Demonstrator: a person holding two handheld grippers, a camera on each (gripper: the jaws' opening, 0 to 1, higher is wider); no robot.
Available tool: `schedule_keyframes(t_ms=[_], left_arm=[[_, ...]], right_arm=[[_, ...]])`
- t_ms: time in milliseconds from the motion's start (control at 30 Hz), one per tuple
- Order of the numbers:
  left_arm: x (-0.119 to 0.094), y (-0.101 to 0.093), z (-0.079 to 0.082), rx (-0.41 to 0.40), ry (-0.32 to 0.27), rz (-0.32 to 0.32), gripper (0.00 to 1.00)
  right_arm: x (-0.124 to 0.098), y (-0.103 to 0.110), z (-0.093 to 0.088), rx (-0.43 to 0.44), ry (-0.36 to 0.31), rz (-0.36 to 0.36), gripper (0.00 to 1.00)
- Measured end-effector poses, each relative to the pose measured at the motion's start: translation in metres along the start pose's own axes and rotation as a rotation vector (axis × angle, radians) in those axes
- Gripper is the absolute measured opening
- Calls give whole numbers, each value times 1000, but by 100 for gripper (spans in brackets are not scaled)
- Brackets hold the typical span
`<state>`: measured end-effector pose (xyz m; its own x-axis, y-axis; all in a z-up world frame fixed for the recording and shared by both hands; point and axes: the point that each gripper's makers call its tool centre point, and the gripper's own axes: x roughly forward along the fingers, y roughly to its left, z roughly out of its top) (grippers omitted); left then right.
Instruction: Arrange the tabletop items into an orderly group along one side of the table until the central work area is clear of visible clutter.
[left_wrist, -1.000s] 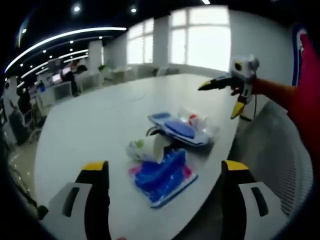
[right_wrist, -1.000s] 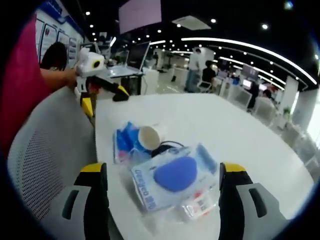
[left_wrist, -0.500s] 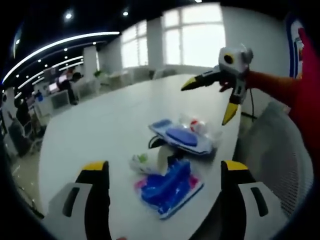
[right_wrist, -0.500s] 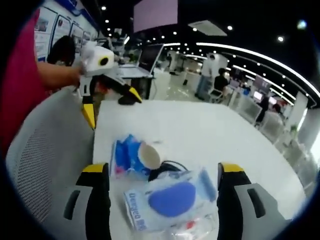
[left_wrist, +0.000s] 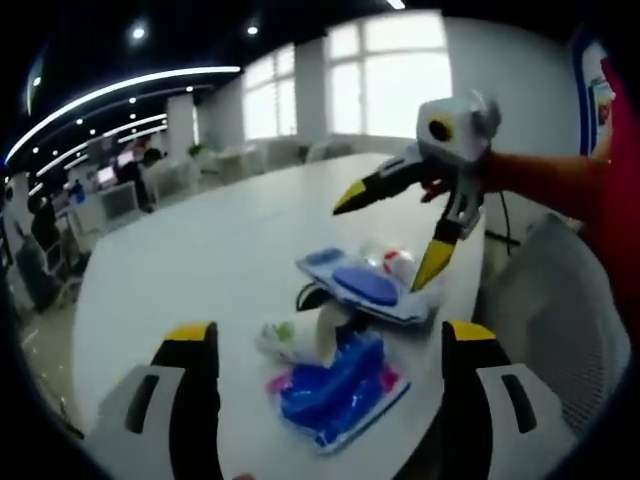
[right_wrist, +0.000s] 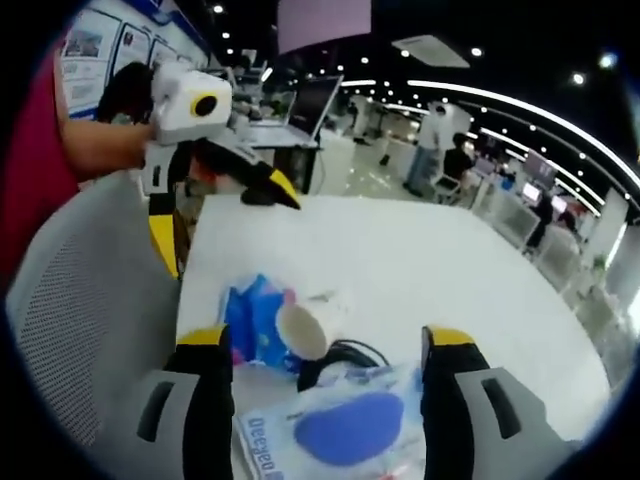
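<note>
Left gripper view showed the right gripper (left_wrist: 395, 235), jaws spread and empty, poised just above the clear blue-printed packet (left_wrist: 365, 285). The left gripper (left_wrist: 330, 345), also spread and empty, sat farther back, facing the blue wrapper (left_wrist: 330, 385) and white paper cup (left_wrist: 325, 325).

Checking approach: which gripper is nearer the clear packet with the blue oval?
Right. The right gripper, jaws open, hangs just above the clear packet. The left gripper is farther off, beyond the paper cup near the table edge.

paper cup (left_wrist: 322, 325): white, on its side, mouth open
blue packet (left_wrist: 333, 390): crinkled, flat, just beside the cup
clear pouch (left_wrist: 366, 285): blue oval inside (red-capped item behind it)
black cable (right_wrist: 340, 355): looped between cup and pouch
</note>
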<state>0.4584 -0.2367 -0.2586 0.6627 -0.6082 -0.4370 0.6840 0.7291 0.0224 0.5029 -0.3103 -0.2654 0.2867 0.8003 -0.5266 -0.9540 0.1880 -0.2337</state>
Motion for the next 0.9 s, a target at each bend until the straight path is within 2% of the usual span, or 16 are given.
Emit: schedule_keyframes(t_ms=[367,900], left_arm=[[4,0,-8,-26,3,-5,89],[7,-1,-14,-46,11,-21,88]], right_arm=[[23,-2,-12,25,27,21,62],[57,-1,-41,75,98,59,40]])
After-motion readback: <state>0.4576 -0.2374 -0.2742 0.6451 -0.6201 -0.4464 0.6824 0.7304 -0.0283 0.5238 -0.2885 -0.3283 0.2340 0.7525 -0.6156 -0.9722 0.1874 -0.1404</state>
